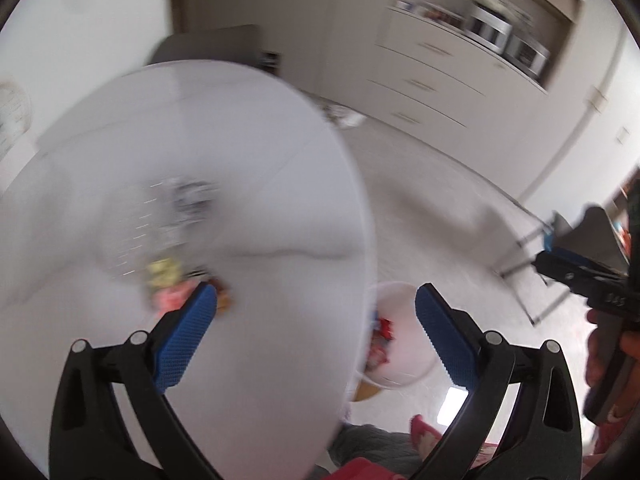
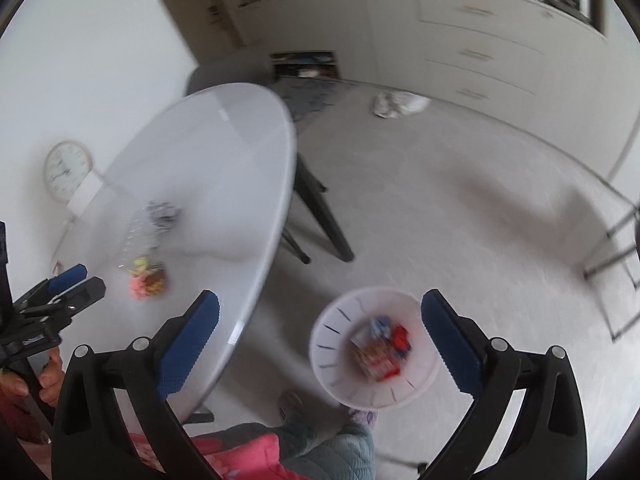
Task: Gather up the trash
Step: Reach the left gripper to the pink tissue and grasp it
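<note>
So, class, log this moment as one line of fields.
left gripper: open, empty | right gripper: open, empty | wrappers: on table | bin: on floor, holds trash

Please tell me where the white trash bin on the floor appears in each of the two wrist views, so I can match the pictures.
Left wrist: the white trash bin sits low, right of centre, partly hidden behind the round table's edge.
Right wrist: the bin is fully visible, low centre, wrappers inside.
Shared landmark: the round white table, left of the bin in both.

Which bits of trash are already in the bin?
The red and blue wrappers lie inside the white bin on the floor. The pink and yellow wrappers and clear plastic remain on the table.
</note>
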Tool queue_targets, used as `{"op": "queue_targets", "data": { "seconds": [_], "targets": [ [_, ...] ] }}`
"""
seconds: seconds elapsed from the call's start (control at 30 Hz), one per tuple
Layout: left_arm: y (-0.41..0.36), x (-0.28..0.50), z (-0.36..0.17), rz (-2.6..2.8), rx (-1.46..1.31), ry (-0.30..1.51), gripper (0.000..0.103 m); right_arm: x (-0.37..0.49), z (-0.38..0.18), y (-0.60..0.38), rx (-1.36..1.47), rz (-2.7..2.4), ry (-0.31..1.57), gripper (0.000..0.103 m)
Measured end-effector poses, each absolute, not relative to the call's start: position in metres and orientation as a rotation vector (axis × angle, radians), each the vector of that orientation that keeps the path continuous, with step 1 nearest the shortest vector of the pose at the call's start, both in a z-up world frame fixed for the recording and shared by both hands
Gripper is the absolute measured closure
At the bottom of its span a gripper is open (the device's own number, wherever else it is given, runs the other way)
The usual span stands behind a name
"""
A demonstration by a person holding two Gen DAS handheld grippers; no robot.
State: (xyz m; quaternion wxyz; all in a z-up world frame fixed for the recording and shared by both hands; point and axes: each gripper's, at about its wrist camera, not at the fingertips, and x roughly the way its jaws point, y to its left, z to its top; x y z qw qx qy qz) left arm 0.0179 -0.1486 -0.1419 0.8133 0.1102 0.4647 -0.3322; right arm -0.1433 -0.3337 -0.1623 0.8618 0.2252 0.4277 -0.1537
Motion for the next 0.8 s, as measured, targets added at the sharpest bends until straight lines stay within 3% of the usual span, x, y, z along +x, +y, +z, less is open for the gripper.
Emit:
{"op": "queue_targets", "data": {
  "seconds": [0.3,0.57,0.8],
  "targets": [
    [-0.065,0.064,-0.181,-0.501,0.072,1.060,0.009,-0.066,-0.162,-0.265,0.327,-0.131,0.968,0.003],
    [-0.053,0.102,-0.241,-0.418,-0.002,1.209,0.033,-0.037,-0.175,-0.226,0.258,-0.028,1.028,0.003],
    [-0.076,0.113,-0.273,-0.431,0.059,1.266,0.041,-0.031,-0.186,-0.220,0.247,0.005,1.086,0.003]
  ]
}}
